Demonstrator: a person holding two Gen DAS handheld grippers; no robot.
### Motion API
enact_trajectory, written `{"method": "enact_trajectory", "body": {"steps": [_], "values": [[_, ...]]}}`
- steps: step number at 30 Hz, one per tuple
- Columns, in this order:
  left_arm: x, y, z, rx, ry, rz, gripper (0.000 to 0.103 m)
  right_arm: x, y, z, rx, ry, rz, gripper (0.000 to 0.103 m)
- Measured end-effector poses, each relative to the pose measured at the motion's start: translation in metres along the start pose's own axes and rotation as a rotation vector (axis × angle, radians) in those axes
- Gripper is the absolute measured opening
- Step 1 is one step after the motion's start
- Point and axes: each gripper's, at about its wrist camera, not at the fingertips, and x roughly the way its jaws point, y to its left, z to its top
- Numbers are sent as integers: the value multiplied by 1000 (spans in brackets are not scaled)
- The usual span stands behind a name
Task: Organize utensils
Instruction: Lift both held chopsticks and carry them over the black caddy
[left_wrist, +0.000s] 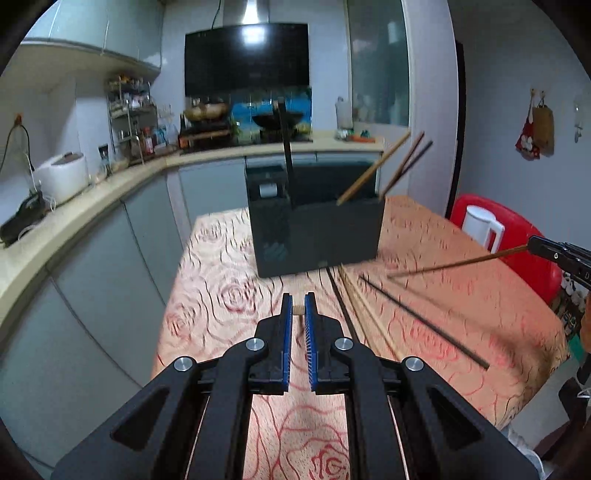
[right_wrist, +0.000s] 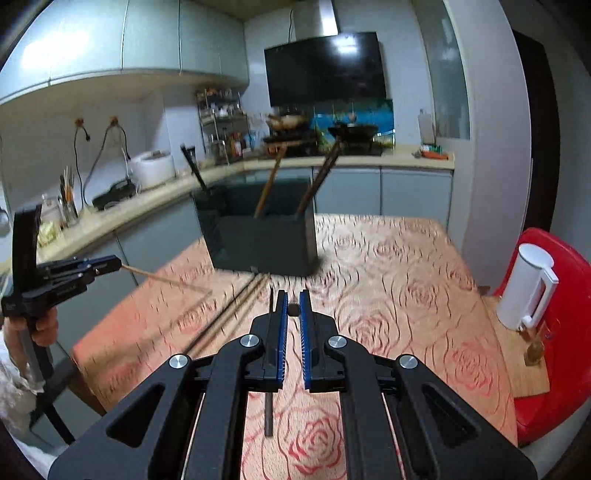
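A black utensil holder (left_wrist: 314, 225) stands on the table with several chopsticks (left_wrist: 373, 171) leaning out of it; it also shows in the right wrist view (right_wrist: 258, 240). My left gripper (left_wrist: 298, 310) is shut on the end of a light wooden chopstick, seen from the right wrist view (right_wrist: 166, 279) held above the table. My right gripper (right_wrist: 292, 308) is shut on the end of a dark chopstick (right_wrist: 268, 413); seen in the left wrist view (left_wrist: 554, 254) it holds a brown stick (left_wrist: 454, 263) above the cloth. Loose chopsticks (left_wrist: 421, 323) lie on the table.
The table has a rose-patterned cloth (right_wrist: 388, 288). A red chair (right_wrist: 554, 332) with a white kettle (right_wrist: 526, 288) stands at the right. Kitchen counter (left_wrist: 92, 199) with a rice cooker (left_wrist: 64, 175) runs along the left.
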Motion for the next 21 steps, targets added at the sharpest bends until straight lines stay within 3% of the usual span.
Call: {"method": "enact_trajectory", "body": {"steps": [11,21], "values": [[-6,11,41,-15,-61,-9,6,0,3,45,-8,-67,0,7],[4,22,59,-49,-48,-32,6,23,-9,86,77,-23,28,7]]}}
